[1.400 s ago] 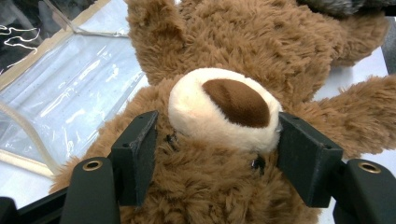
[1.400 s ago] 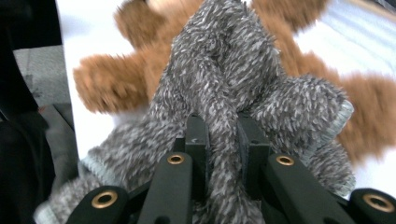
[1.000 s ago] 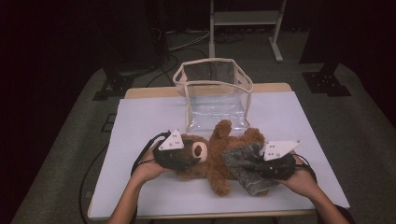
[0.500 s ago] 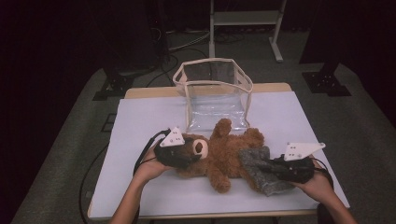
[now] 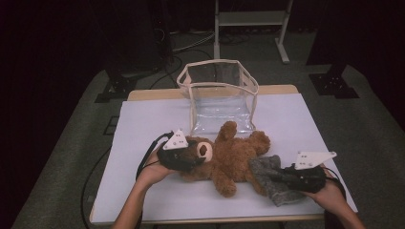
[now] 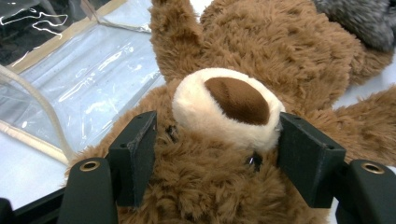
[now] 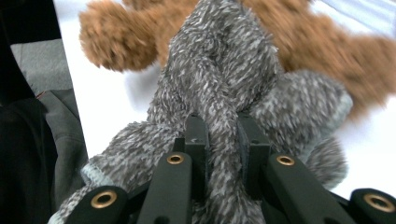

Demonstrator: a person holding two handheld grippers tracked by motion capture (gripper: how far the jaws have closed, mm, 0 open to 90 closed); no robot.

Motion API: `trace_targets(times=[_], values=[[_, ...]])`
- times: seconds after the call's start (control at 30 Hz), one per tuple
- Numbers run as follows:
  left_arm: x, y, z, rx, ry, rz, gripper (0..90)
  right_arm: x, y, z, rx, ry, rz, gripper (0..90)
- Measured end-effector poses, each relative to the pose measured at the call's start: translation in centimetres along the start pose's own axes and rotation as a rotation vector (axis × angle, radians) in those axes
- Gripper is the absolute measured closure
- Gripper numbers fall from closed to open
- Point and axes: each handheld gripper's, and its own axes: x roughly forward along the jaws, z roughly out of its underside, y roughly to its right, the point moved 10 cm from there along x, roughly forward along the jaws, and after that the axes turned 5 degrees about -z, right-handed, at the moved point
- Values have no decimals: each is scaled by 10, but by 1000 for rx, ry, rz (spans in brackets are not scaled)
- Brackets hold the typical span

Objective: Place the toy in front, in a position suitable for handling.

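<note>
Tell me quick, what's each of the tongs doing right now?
Left tongs: closed on the teddy bear's head.
Right tongs: shut on a fold of the grey fuzzy cloth.

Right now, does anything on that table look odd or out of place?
Slightly: the grey fuzzy garment lies bunched over the teddy bear's leg, not worn properly, pinched by the right gripper. The left gripper clasps the bear's head. Nothing looks spilled or damaged.
</note>
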Motion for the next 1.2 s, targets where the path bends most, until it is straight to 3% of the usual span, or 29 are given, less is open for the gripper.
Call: trace_targets(times=[0.1, 0.23, 0.37, 0.47, 0.6, 0.93, 1.03, 1.2], values=[[0, 1, 1, 7, -4, 13, 313, -9, 2, 2, 18, 15, 10, 767], [2, 4, 2, 27, -13, 19, 294, -8, 2, -20, -24, 36, 12, 767], [0, 6, 4, 42, -22, 26, 292, 12, -1, -48, -86, 34, -10, 767], [-2, 7, 7, 51, -27, 28, 295, 30, -1, -57, -101, 23, -31, 767], [-3, 8, 8, 57, -24, 40, 298, 36, 0, -49, -82, 20, -48, 768], [-6, 13, 9, 86, -43, 56, 300, 5, 10, 1, 64, 22, -20, 767], [-7, 13, 9, 88, -47, 61, 302, -1, 12, -4, 65, 42, -18, 767], [-10, 15, 11, 102, -54, 76, 309, 4, 10, -29, 3, 59, -13, 767]])
